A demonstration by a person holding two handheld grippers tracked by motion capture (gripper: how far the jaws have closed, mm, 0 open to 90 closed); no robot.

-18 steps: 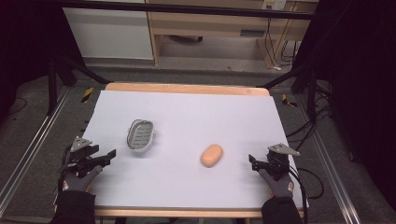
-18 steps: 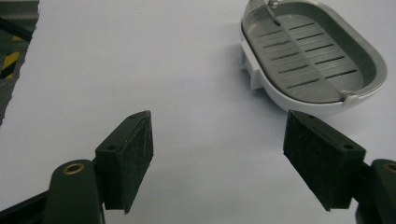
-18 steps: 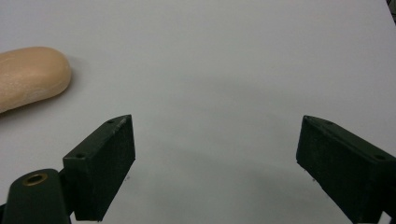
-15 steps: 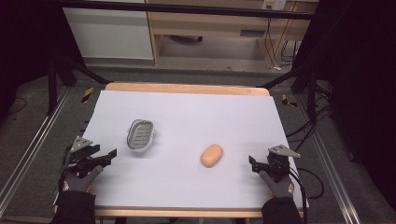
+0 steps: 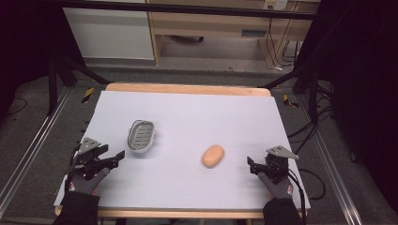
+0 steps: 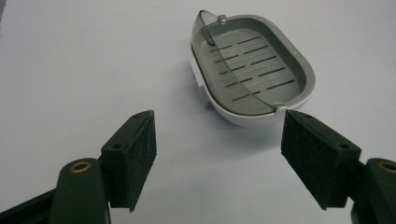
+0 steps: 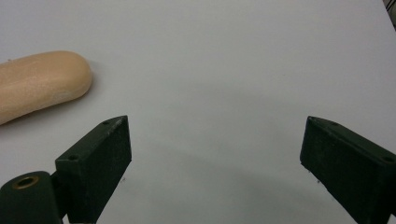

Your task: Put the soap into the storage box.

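Observation:
A grey slotted soap dish [image 5: 141, 135] [image 6: 254, 70] with a white base lies on the white table [image 5: 187, 117], left of centre. An orange oval soap bar [image 5: 212, 155] [image 7: 39, 84] lies right of centre. My left gripper [image 5: 112, 159] [image 6: 219, 154] rests at the table's left front edge, open, with the dish just ahead of its jaws and nothing between them. My right gripper [image 5: 252, 166] [image 7: 215, 163] sits at the right front, open and empty, with the soap off to its left.
A wooden strip [image 5: 187, 88] edges the table's far side. Metal rails [image 5: 28, 154] run along the floor on both sides, and cables [image 5: 300, 136] trail at the right. Cabinets [image 5: 108, 33] stand behind the table.

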